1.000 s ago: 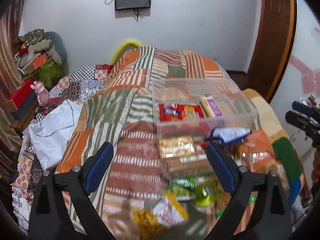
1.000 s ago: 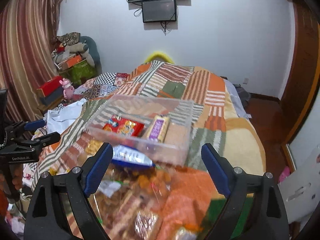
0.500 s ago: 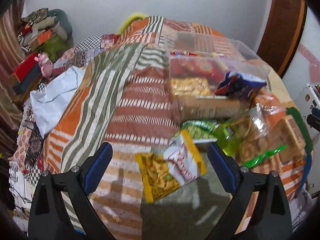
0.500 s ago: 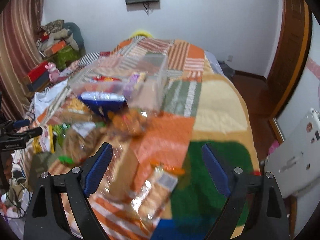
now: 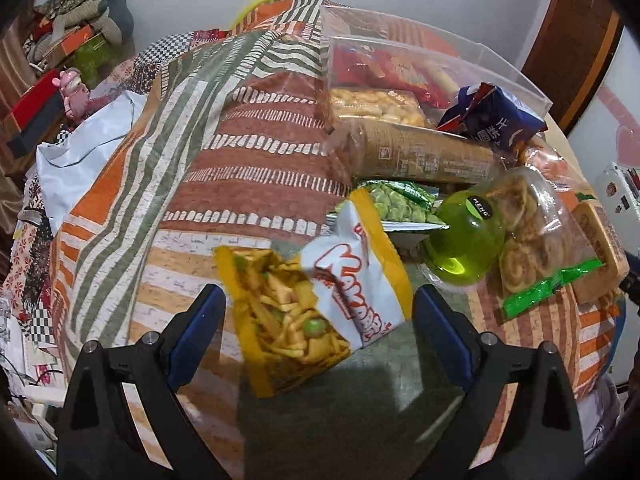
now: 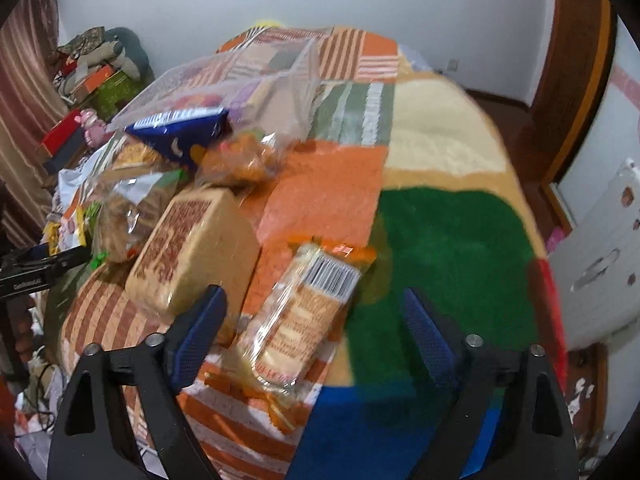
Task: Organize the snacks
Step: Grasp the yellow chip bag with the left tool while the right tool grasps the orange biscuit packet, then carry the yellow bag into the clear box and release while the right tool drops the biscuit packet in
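Both views tipped down toward the bed; left gripper (image 5: 316, 316), jaws spread and empty, hangs over yellow snack-mix bag (image 5: 308, 312) at lower centre, long axis slanting upper right; right gripper (image 6: 314, 320), also spread, brackets wafer pack (image 6: 300, 316); clear bin (image 5: 432, 64) upper right.

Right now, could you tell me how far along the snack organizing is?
Early. Done: a red packet already lies in the clear bin. In hand: nothing; the left gripper is open over the yellow mix bag, the right gripper open over a cracker pack. Left: the green jar, blue bag, tan box and others on the bedspread.
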### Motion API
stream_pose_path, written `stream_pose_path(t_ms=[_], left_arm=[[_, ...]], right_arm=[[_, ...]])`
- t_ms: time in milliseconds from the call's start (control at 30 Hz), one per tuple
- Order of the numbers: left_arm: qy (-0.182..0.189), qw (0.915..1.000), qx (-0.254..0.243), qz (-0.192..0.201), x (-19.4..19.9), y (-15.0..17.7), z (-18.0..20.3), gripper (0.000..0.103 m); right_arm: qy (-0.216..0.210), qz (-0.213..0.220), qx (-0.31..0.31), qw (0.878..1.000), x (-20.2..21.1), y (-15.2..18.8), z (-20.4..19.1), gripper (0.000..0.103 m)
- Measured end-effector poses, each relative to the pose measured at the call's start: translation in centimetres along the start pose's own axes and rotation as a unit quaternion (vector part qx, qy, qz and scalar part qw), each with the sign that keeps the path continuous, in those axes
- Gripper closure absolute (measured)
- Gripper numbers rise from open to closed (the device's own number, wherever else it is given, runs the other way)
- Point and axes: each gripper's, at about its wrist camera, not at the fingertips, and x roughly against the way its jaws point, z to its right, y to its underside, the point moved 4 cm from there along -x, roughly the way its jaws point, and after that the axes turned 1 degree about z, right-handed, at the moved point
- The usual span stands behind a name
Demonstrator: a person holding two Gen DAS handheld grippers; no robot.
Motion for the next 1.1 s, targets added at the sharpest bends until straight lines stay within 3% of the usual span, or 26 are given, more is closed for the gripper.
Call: stream_pose_path(t_ms=[67,133,167,233,500,633,1100], left_arm=[[-0.002,0.9999,0.004,0.01,-0.2,0.0,0.1,0.006],[0.0,0.9998,0.011,0.014,-0.2,-0.1,0.0,0.009],[0.0,0.9998,0.013,0.016,-0.2,-0.1,-0.1,0.011],[-0.005,0.9996,0.013,0.024,0.0,-0.2,-0.2,0.025],[0.016,0.9987,0.029,0.038,2.0,-0.3,-1.3,0.059],[0.037,0.9975,0.045,0.041,2.9,-0.7,-1.8,0.069],[0.041,0.9946,0.009,0.095,7.1,-3.2,0.4,0.071]], right_arm=[[-0.026,-0.018,-0.01,0.999,-0.8,0.4,-0.1,0.045],[-0.021,-0.018,-0.023,0.999,-1.0,0.8,0.4,0.058],[-0.022,-0.014,-0.025,0.999,-0.9,0.9,0.5,0.059],[-0.023,-0.008,-0.031,0.999,-0.4,0.7,0.9,0.071],[-0.034,0.026,-0.044,0.998,1.2,0.0,1.7,0.071],[-0.033,0.045,-0.041,0.998,2.0,-0.8,1.5,0.071],[-0.045,0.113,-0.021,0.992,4.1,-5.0,-0.6,0.071]])
